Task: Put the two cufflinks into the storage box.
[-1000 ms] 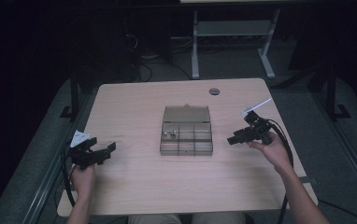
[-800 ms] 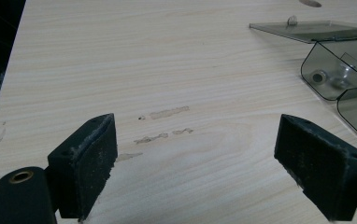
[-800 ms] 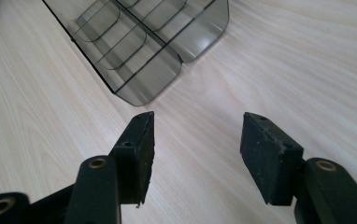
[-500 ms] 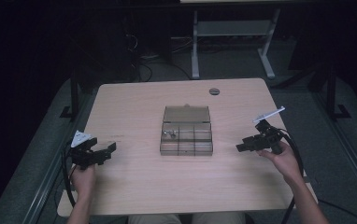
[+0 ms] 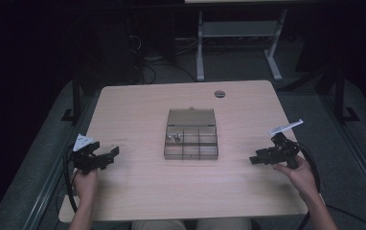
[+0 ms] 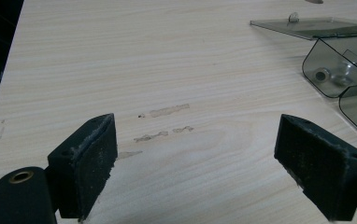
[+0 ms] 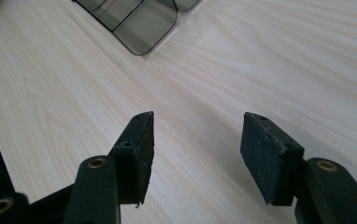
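One box (image 5: 191,134) sits mid-frame on one table (image 5: 138,105); two grippers, left (image 5: 108,154) and right (image 5: 257,159), gape empty.

A pale wooden worktop (image 5: 138,110) with a round grommet (image 5: 219,93) near its far edge stands on dark floor, a white frame (image 5: 238,33) behind it.

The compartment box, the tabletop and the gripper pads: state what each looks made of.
Compartment box: smoky see-through plastic, glossy; the table shows through its walls. Table: pale wood-grain surface, probably matte laminate, with scuff marks. Left gripper pads: black foam or rubber, dull and pitted; the right gripper has the same.
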